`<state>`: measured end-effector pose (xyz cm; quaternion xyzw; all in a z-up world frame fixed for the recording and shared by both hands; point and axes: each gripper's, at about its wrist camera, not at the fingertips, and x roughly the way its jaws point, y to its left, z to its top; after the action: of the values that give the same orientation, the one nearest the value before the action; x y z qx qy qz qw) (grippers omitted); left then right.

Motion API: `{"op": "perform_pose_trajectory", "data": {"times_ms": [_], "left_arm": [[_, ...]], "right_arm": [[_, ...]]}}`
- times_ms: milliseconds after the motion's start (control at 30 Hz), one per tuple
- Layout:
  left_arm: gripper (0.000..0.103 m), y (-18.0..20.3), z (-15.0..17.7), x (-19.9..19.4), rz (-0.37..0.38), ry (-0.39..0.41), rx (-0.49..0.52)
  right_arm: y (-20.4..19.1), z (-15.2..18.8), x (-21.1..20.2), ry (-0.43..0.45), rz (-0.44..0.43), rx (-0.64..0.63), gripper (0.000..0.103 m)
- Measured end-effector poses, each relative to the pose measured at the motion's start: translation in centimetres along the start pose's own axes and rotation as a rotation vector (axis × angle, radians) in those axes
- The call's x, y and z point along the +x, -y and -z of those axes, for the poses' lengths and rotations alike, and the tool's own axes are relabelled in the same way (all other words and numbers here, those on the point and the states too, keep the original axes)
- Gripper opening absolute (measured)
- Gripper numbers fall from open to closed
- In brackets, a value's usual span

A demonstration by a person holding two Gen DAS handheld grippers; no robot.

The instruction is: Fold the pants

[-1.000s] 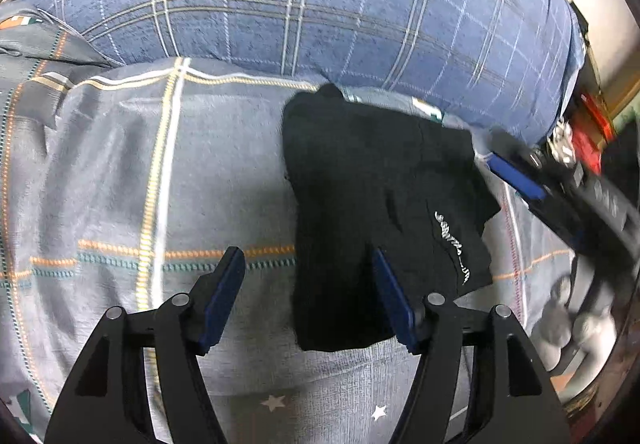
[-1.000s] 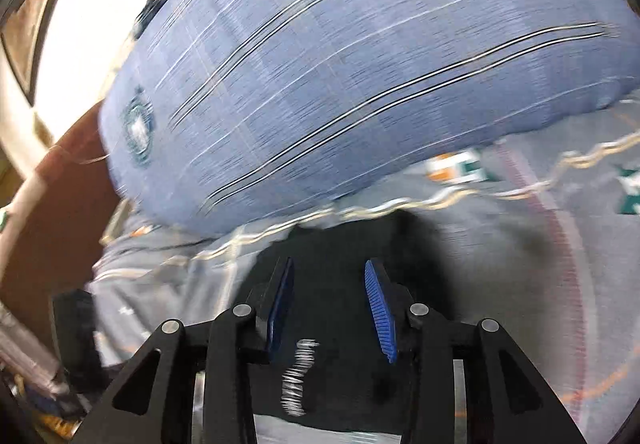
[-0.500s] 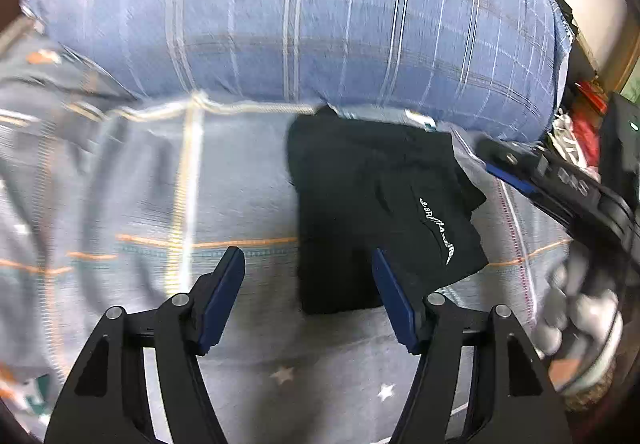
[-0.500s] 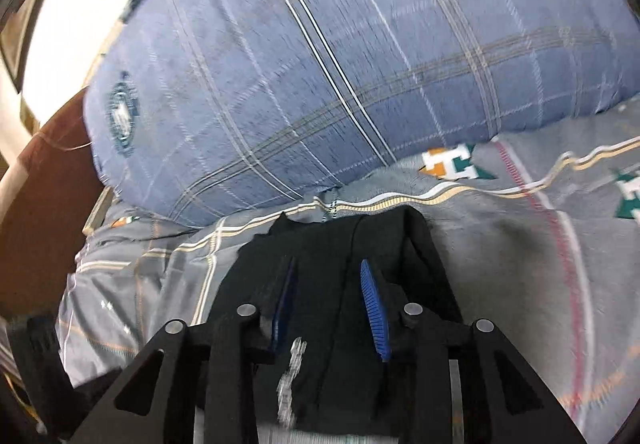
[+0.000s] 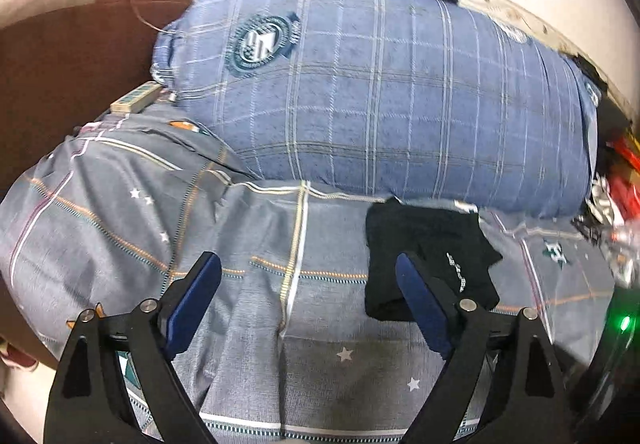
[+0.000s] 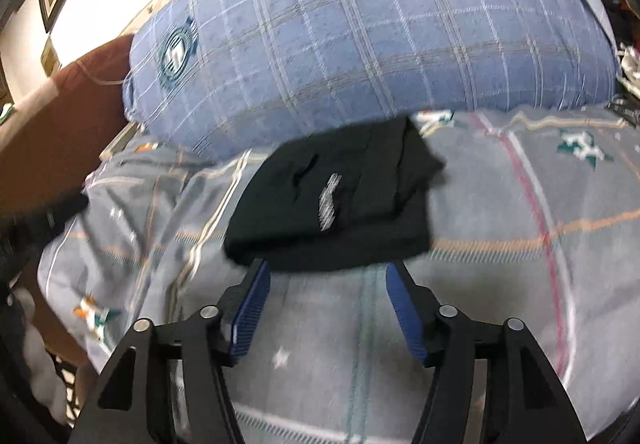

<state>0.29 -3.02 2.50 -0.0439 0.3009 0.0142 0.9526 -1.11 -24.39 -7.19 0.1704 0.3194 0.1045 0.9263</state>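
Both grippers pulled back from pants since earlier frames. Right gripper (image 6: pixel 326 306) now wide open, empty; pants (image 6: pixel 340 199) folded, just ahead of tips on bedsheet (image 6: pixel 500 284). Left gripper (image 5: pixel 308 300) wide open, empty; pants (image 5: pixel 424 256) beyond right finger, against pillow (image 5: pixel 380 91). Fold looks finished: withdraw straight, don't snag.

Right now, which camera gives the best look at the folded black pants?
The right wrist view: the pants sit central and unobstructed, though slightly blurred. The left wrist view shows them off right, partly behind one finger.
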Motion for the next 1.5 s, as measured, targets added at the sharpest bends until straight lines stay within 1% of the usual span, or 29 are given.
{"op": "perform_pose_trajectory", "data": {"times_ms": [100, 200, 267, 367, 500, 600, 833, 900, 1133, 1500], "left_arm": [[0.094, -0.7, -0.1, 0.0, -0.021, 0.016, -0.015], [0.094, -1.1, 0.3, -0.9, -0.029, 0.064, -0.038], [0.103, -1.3, 0.4, -1.5, -0.018, 0.089, -0.048], [0.103, -1.4, 0.4, -1.8, -0.007, 0.114, -0.048], [0.103, -0.3, 0.9, -1.6, -0.077, 0.125, 0.016], [0.103, 0.4, 1.5, -0.9, -0.089, 0.091, 0.059], [0.103, 1.1, 2.8, 1.7, 0.007, -0.074, 0.072], [0.103, 1.4, 3.1, 2.2, 0.021, -0.099, 0.073], [0.103, 2.0, 3.7, 3.2, 0.024, -0.131, 0.093], [0.103, 1.8, 4.2, 4.8, 0.047, -0.193, 0.078]], "right_arm": [[-1.3, 1.1, 0.2, -0.018, 0.008, -0.03, 0.063], [-2.3, 1.6, 0.2, -0.018, 0.011, -0.058, 0.064], [-2.8, 1.6, 0.2, -0.018, 0.01, -0.071, 0.064], [-3.2, 1.8, 0.2, -0.019, 0.008, -0.08, 0.065], [-3.7, 2.0, 0.5, -0.024, 0.016, -0.095, 0.065], [-3.8, 2.1, 0.7, -0.028, 0.03, -0.107, 0.065], [-2.6, 2.1, 1.5, -0.044, 0.086, -0.069, 0.066], [-2.2, 2.0, 1.6, -0.047, 0.096, -0.058, 0.066], [-1.6, 2.0, 2.3, -0.063, 0.122, -0.046, 0.066], [-1.4, 2.1, 3.4, -0.094, 0.129, -0.052, 0.066]]}}
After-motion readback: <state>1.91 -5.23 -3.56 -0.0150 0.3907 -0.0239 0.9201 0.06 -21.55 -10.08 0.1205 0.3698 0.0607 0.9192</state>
